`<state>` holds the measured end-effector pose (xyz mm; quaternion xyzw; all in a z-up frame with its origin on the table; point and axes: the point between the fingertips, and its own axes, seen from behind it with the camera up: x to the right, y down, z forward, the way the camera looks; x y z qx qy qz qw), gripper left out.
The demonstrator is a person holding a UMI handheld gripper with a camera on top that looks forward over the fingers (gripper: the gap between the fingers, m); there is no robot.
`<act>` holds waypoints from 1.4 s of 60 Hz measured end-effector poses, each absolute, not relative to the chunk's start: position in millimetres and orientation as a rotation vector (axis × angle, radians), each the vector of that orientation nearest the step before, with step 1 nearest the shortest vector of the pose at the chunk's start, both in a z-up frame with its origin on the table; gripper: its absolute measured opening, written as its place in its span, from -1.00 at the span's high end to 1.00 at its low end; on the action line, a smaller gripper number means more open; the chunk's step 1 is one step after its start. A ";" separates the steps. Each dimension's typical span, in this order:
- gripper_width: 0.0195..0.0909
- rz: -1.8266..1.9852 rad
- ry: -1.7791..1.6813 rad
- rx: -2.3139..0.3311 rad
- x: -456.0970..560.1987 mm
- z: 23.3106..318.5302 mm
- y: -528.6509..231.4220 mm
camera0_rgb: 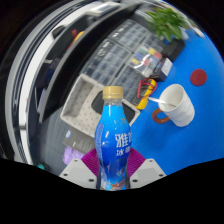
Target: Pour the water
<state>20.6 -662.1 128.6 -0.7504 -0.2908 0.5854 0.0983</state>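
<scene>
- Hand-held gripper (113,172) pinching blue plastic bottle (113,140) low on the body, a magenta pad (91,161) against each side.
- Bottle upright, beige cap (113,93) on, white lettering on label.
- White mug (176,105) at 2 o'clock from bottle, apart, on blue worktop (190,150).
- Green plant (167,22) beyond, 1 o'clock.

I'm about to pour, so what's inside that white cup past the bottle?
The white cup tilts its opening partly toward the camera; its visible inner wall looks bare. Its bottom is hidden.
</scene>
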 end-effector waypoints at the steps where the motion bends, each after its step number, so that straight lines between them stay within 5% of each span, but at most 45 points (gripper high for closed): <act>1: 0.63 1.747 -0.829 -2.248 18.9 129.2 -656.8; 28: 0.63 2.047 0.007 -2.856 -3.1 135.8 -604.7; 44: 0.63 1.973 0.098 -3.024 -4.0 122.1 -607.2; 55: 0.63 1.984 -0.193 -2.863 -0.3 138.9 -597.8; 72: 0.63 1.562 -0.981 -2.057 -11.8 207.2 -486.4; 84: 0.63 1.197 -1.207 -1.644 -21.0 216.7 -402.3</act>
